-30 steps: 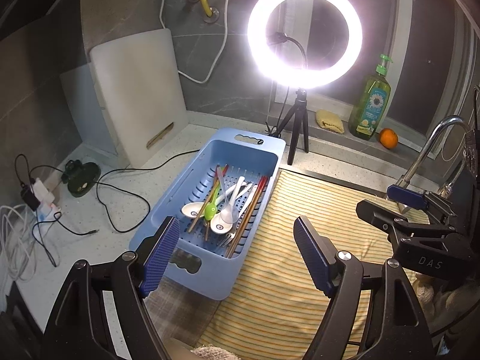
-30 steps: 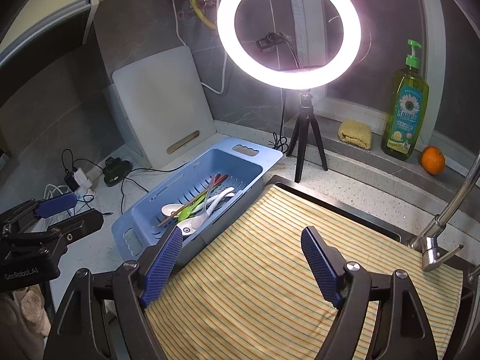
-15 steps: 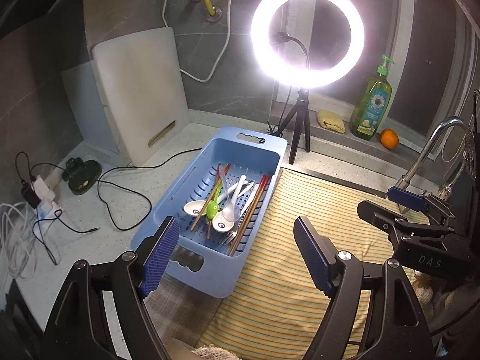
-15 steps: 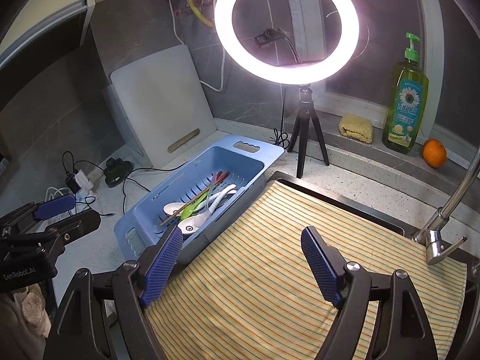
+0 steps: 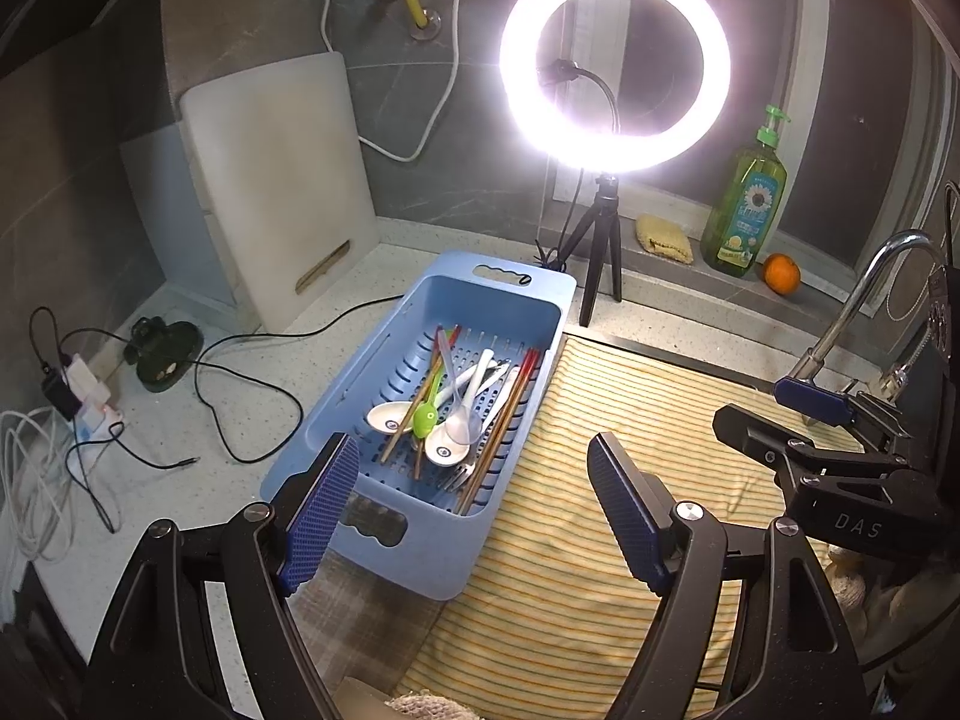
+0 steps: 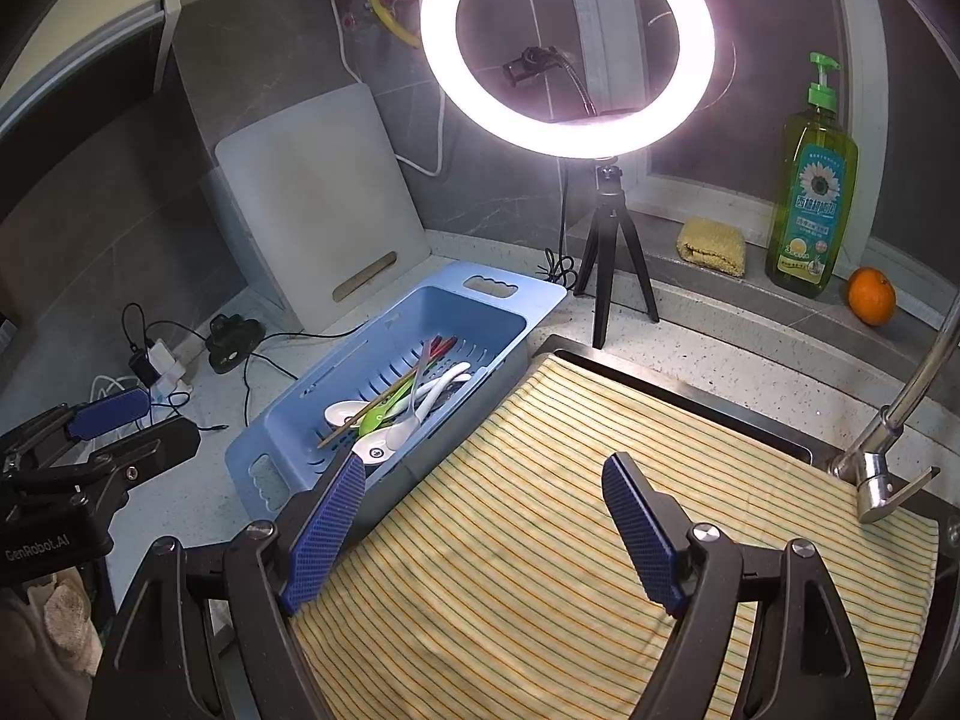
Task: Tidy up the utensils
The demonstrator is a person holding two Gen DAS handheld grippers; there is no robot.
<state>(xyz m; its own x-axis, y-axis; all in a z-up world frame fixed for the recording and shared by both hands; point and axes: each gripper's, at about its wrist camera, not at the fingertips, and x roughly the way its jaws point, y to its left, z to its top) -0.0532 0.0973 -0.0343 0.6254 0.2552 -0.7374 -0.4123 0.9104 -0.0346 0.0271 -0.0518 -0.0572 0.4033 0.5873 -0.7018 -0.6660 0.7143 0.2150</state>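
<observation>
Lit ring light (image 6: pixel 567 48) on a small black tripod (image 6: pixel 609 264) at the far edge of the speckled bench (image 5: pixel 180 480). To its right, on the ledge: yellow sponge (image 6: pixel 711 246), green soap bottle (image 6: pixel 813 192), orange (image 6: pixel 871 296). White cutting board (image 5: pixel 276 180) leaning against the far-left wall. Tangled cables (image 5: pixel 240 396) lower left. Striped yellow cloth (image 6: pixel 600 510) spread beside a chrome faucet (image 6: pixel 900 420).

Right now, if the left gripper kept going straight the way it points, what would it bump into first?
Probably the blue basket of utensils: the open, empty left gripper aims at its near right corner, by the striped cloth. Depth is unclear.
</observation>
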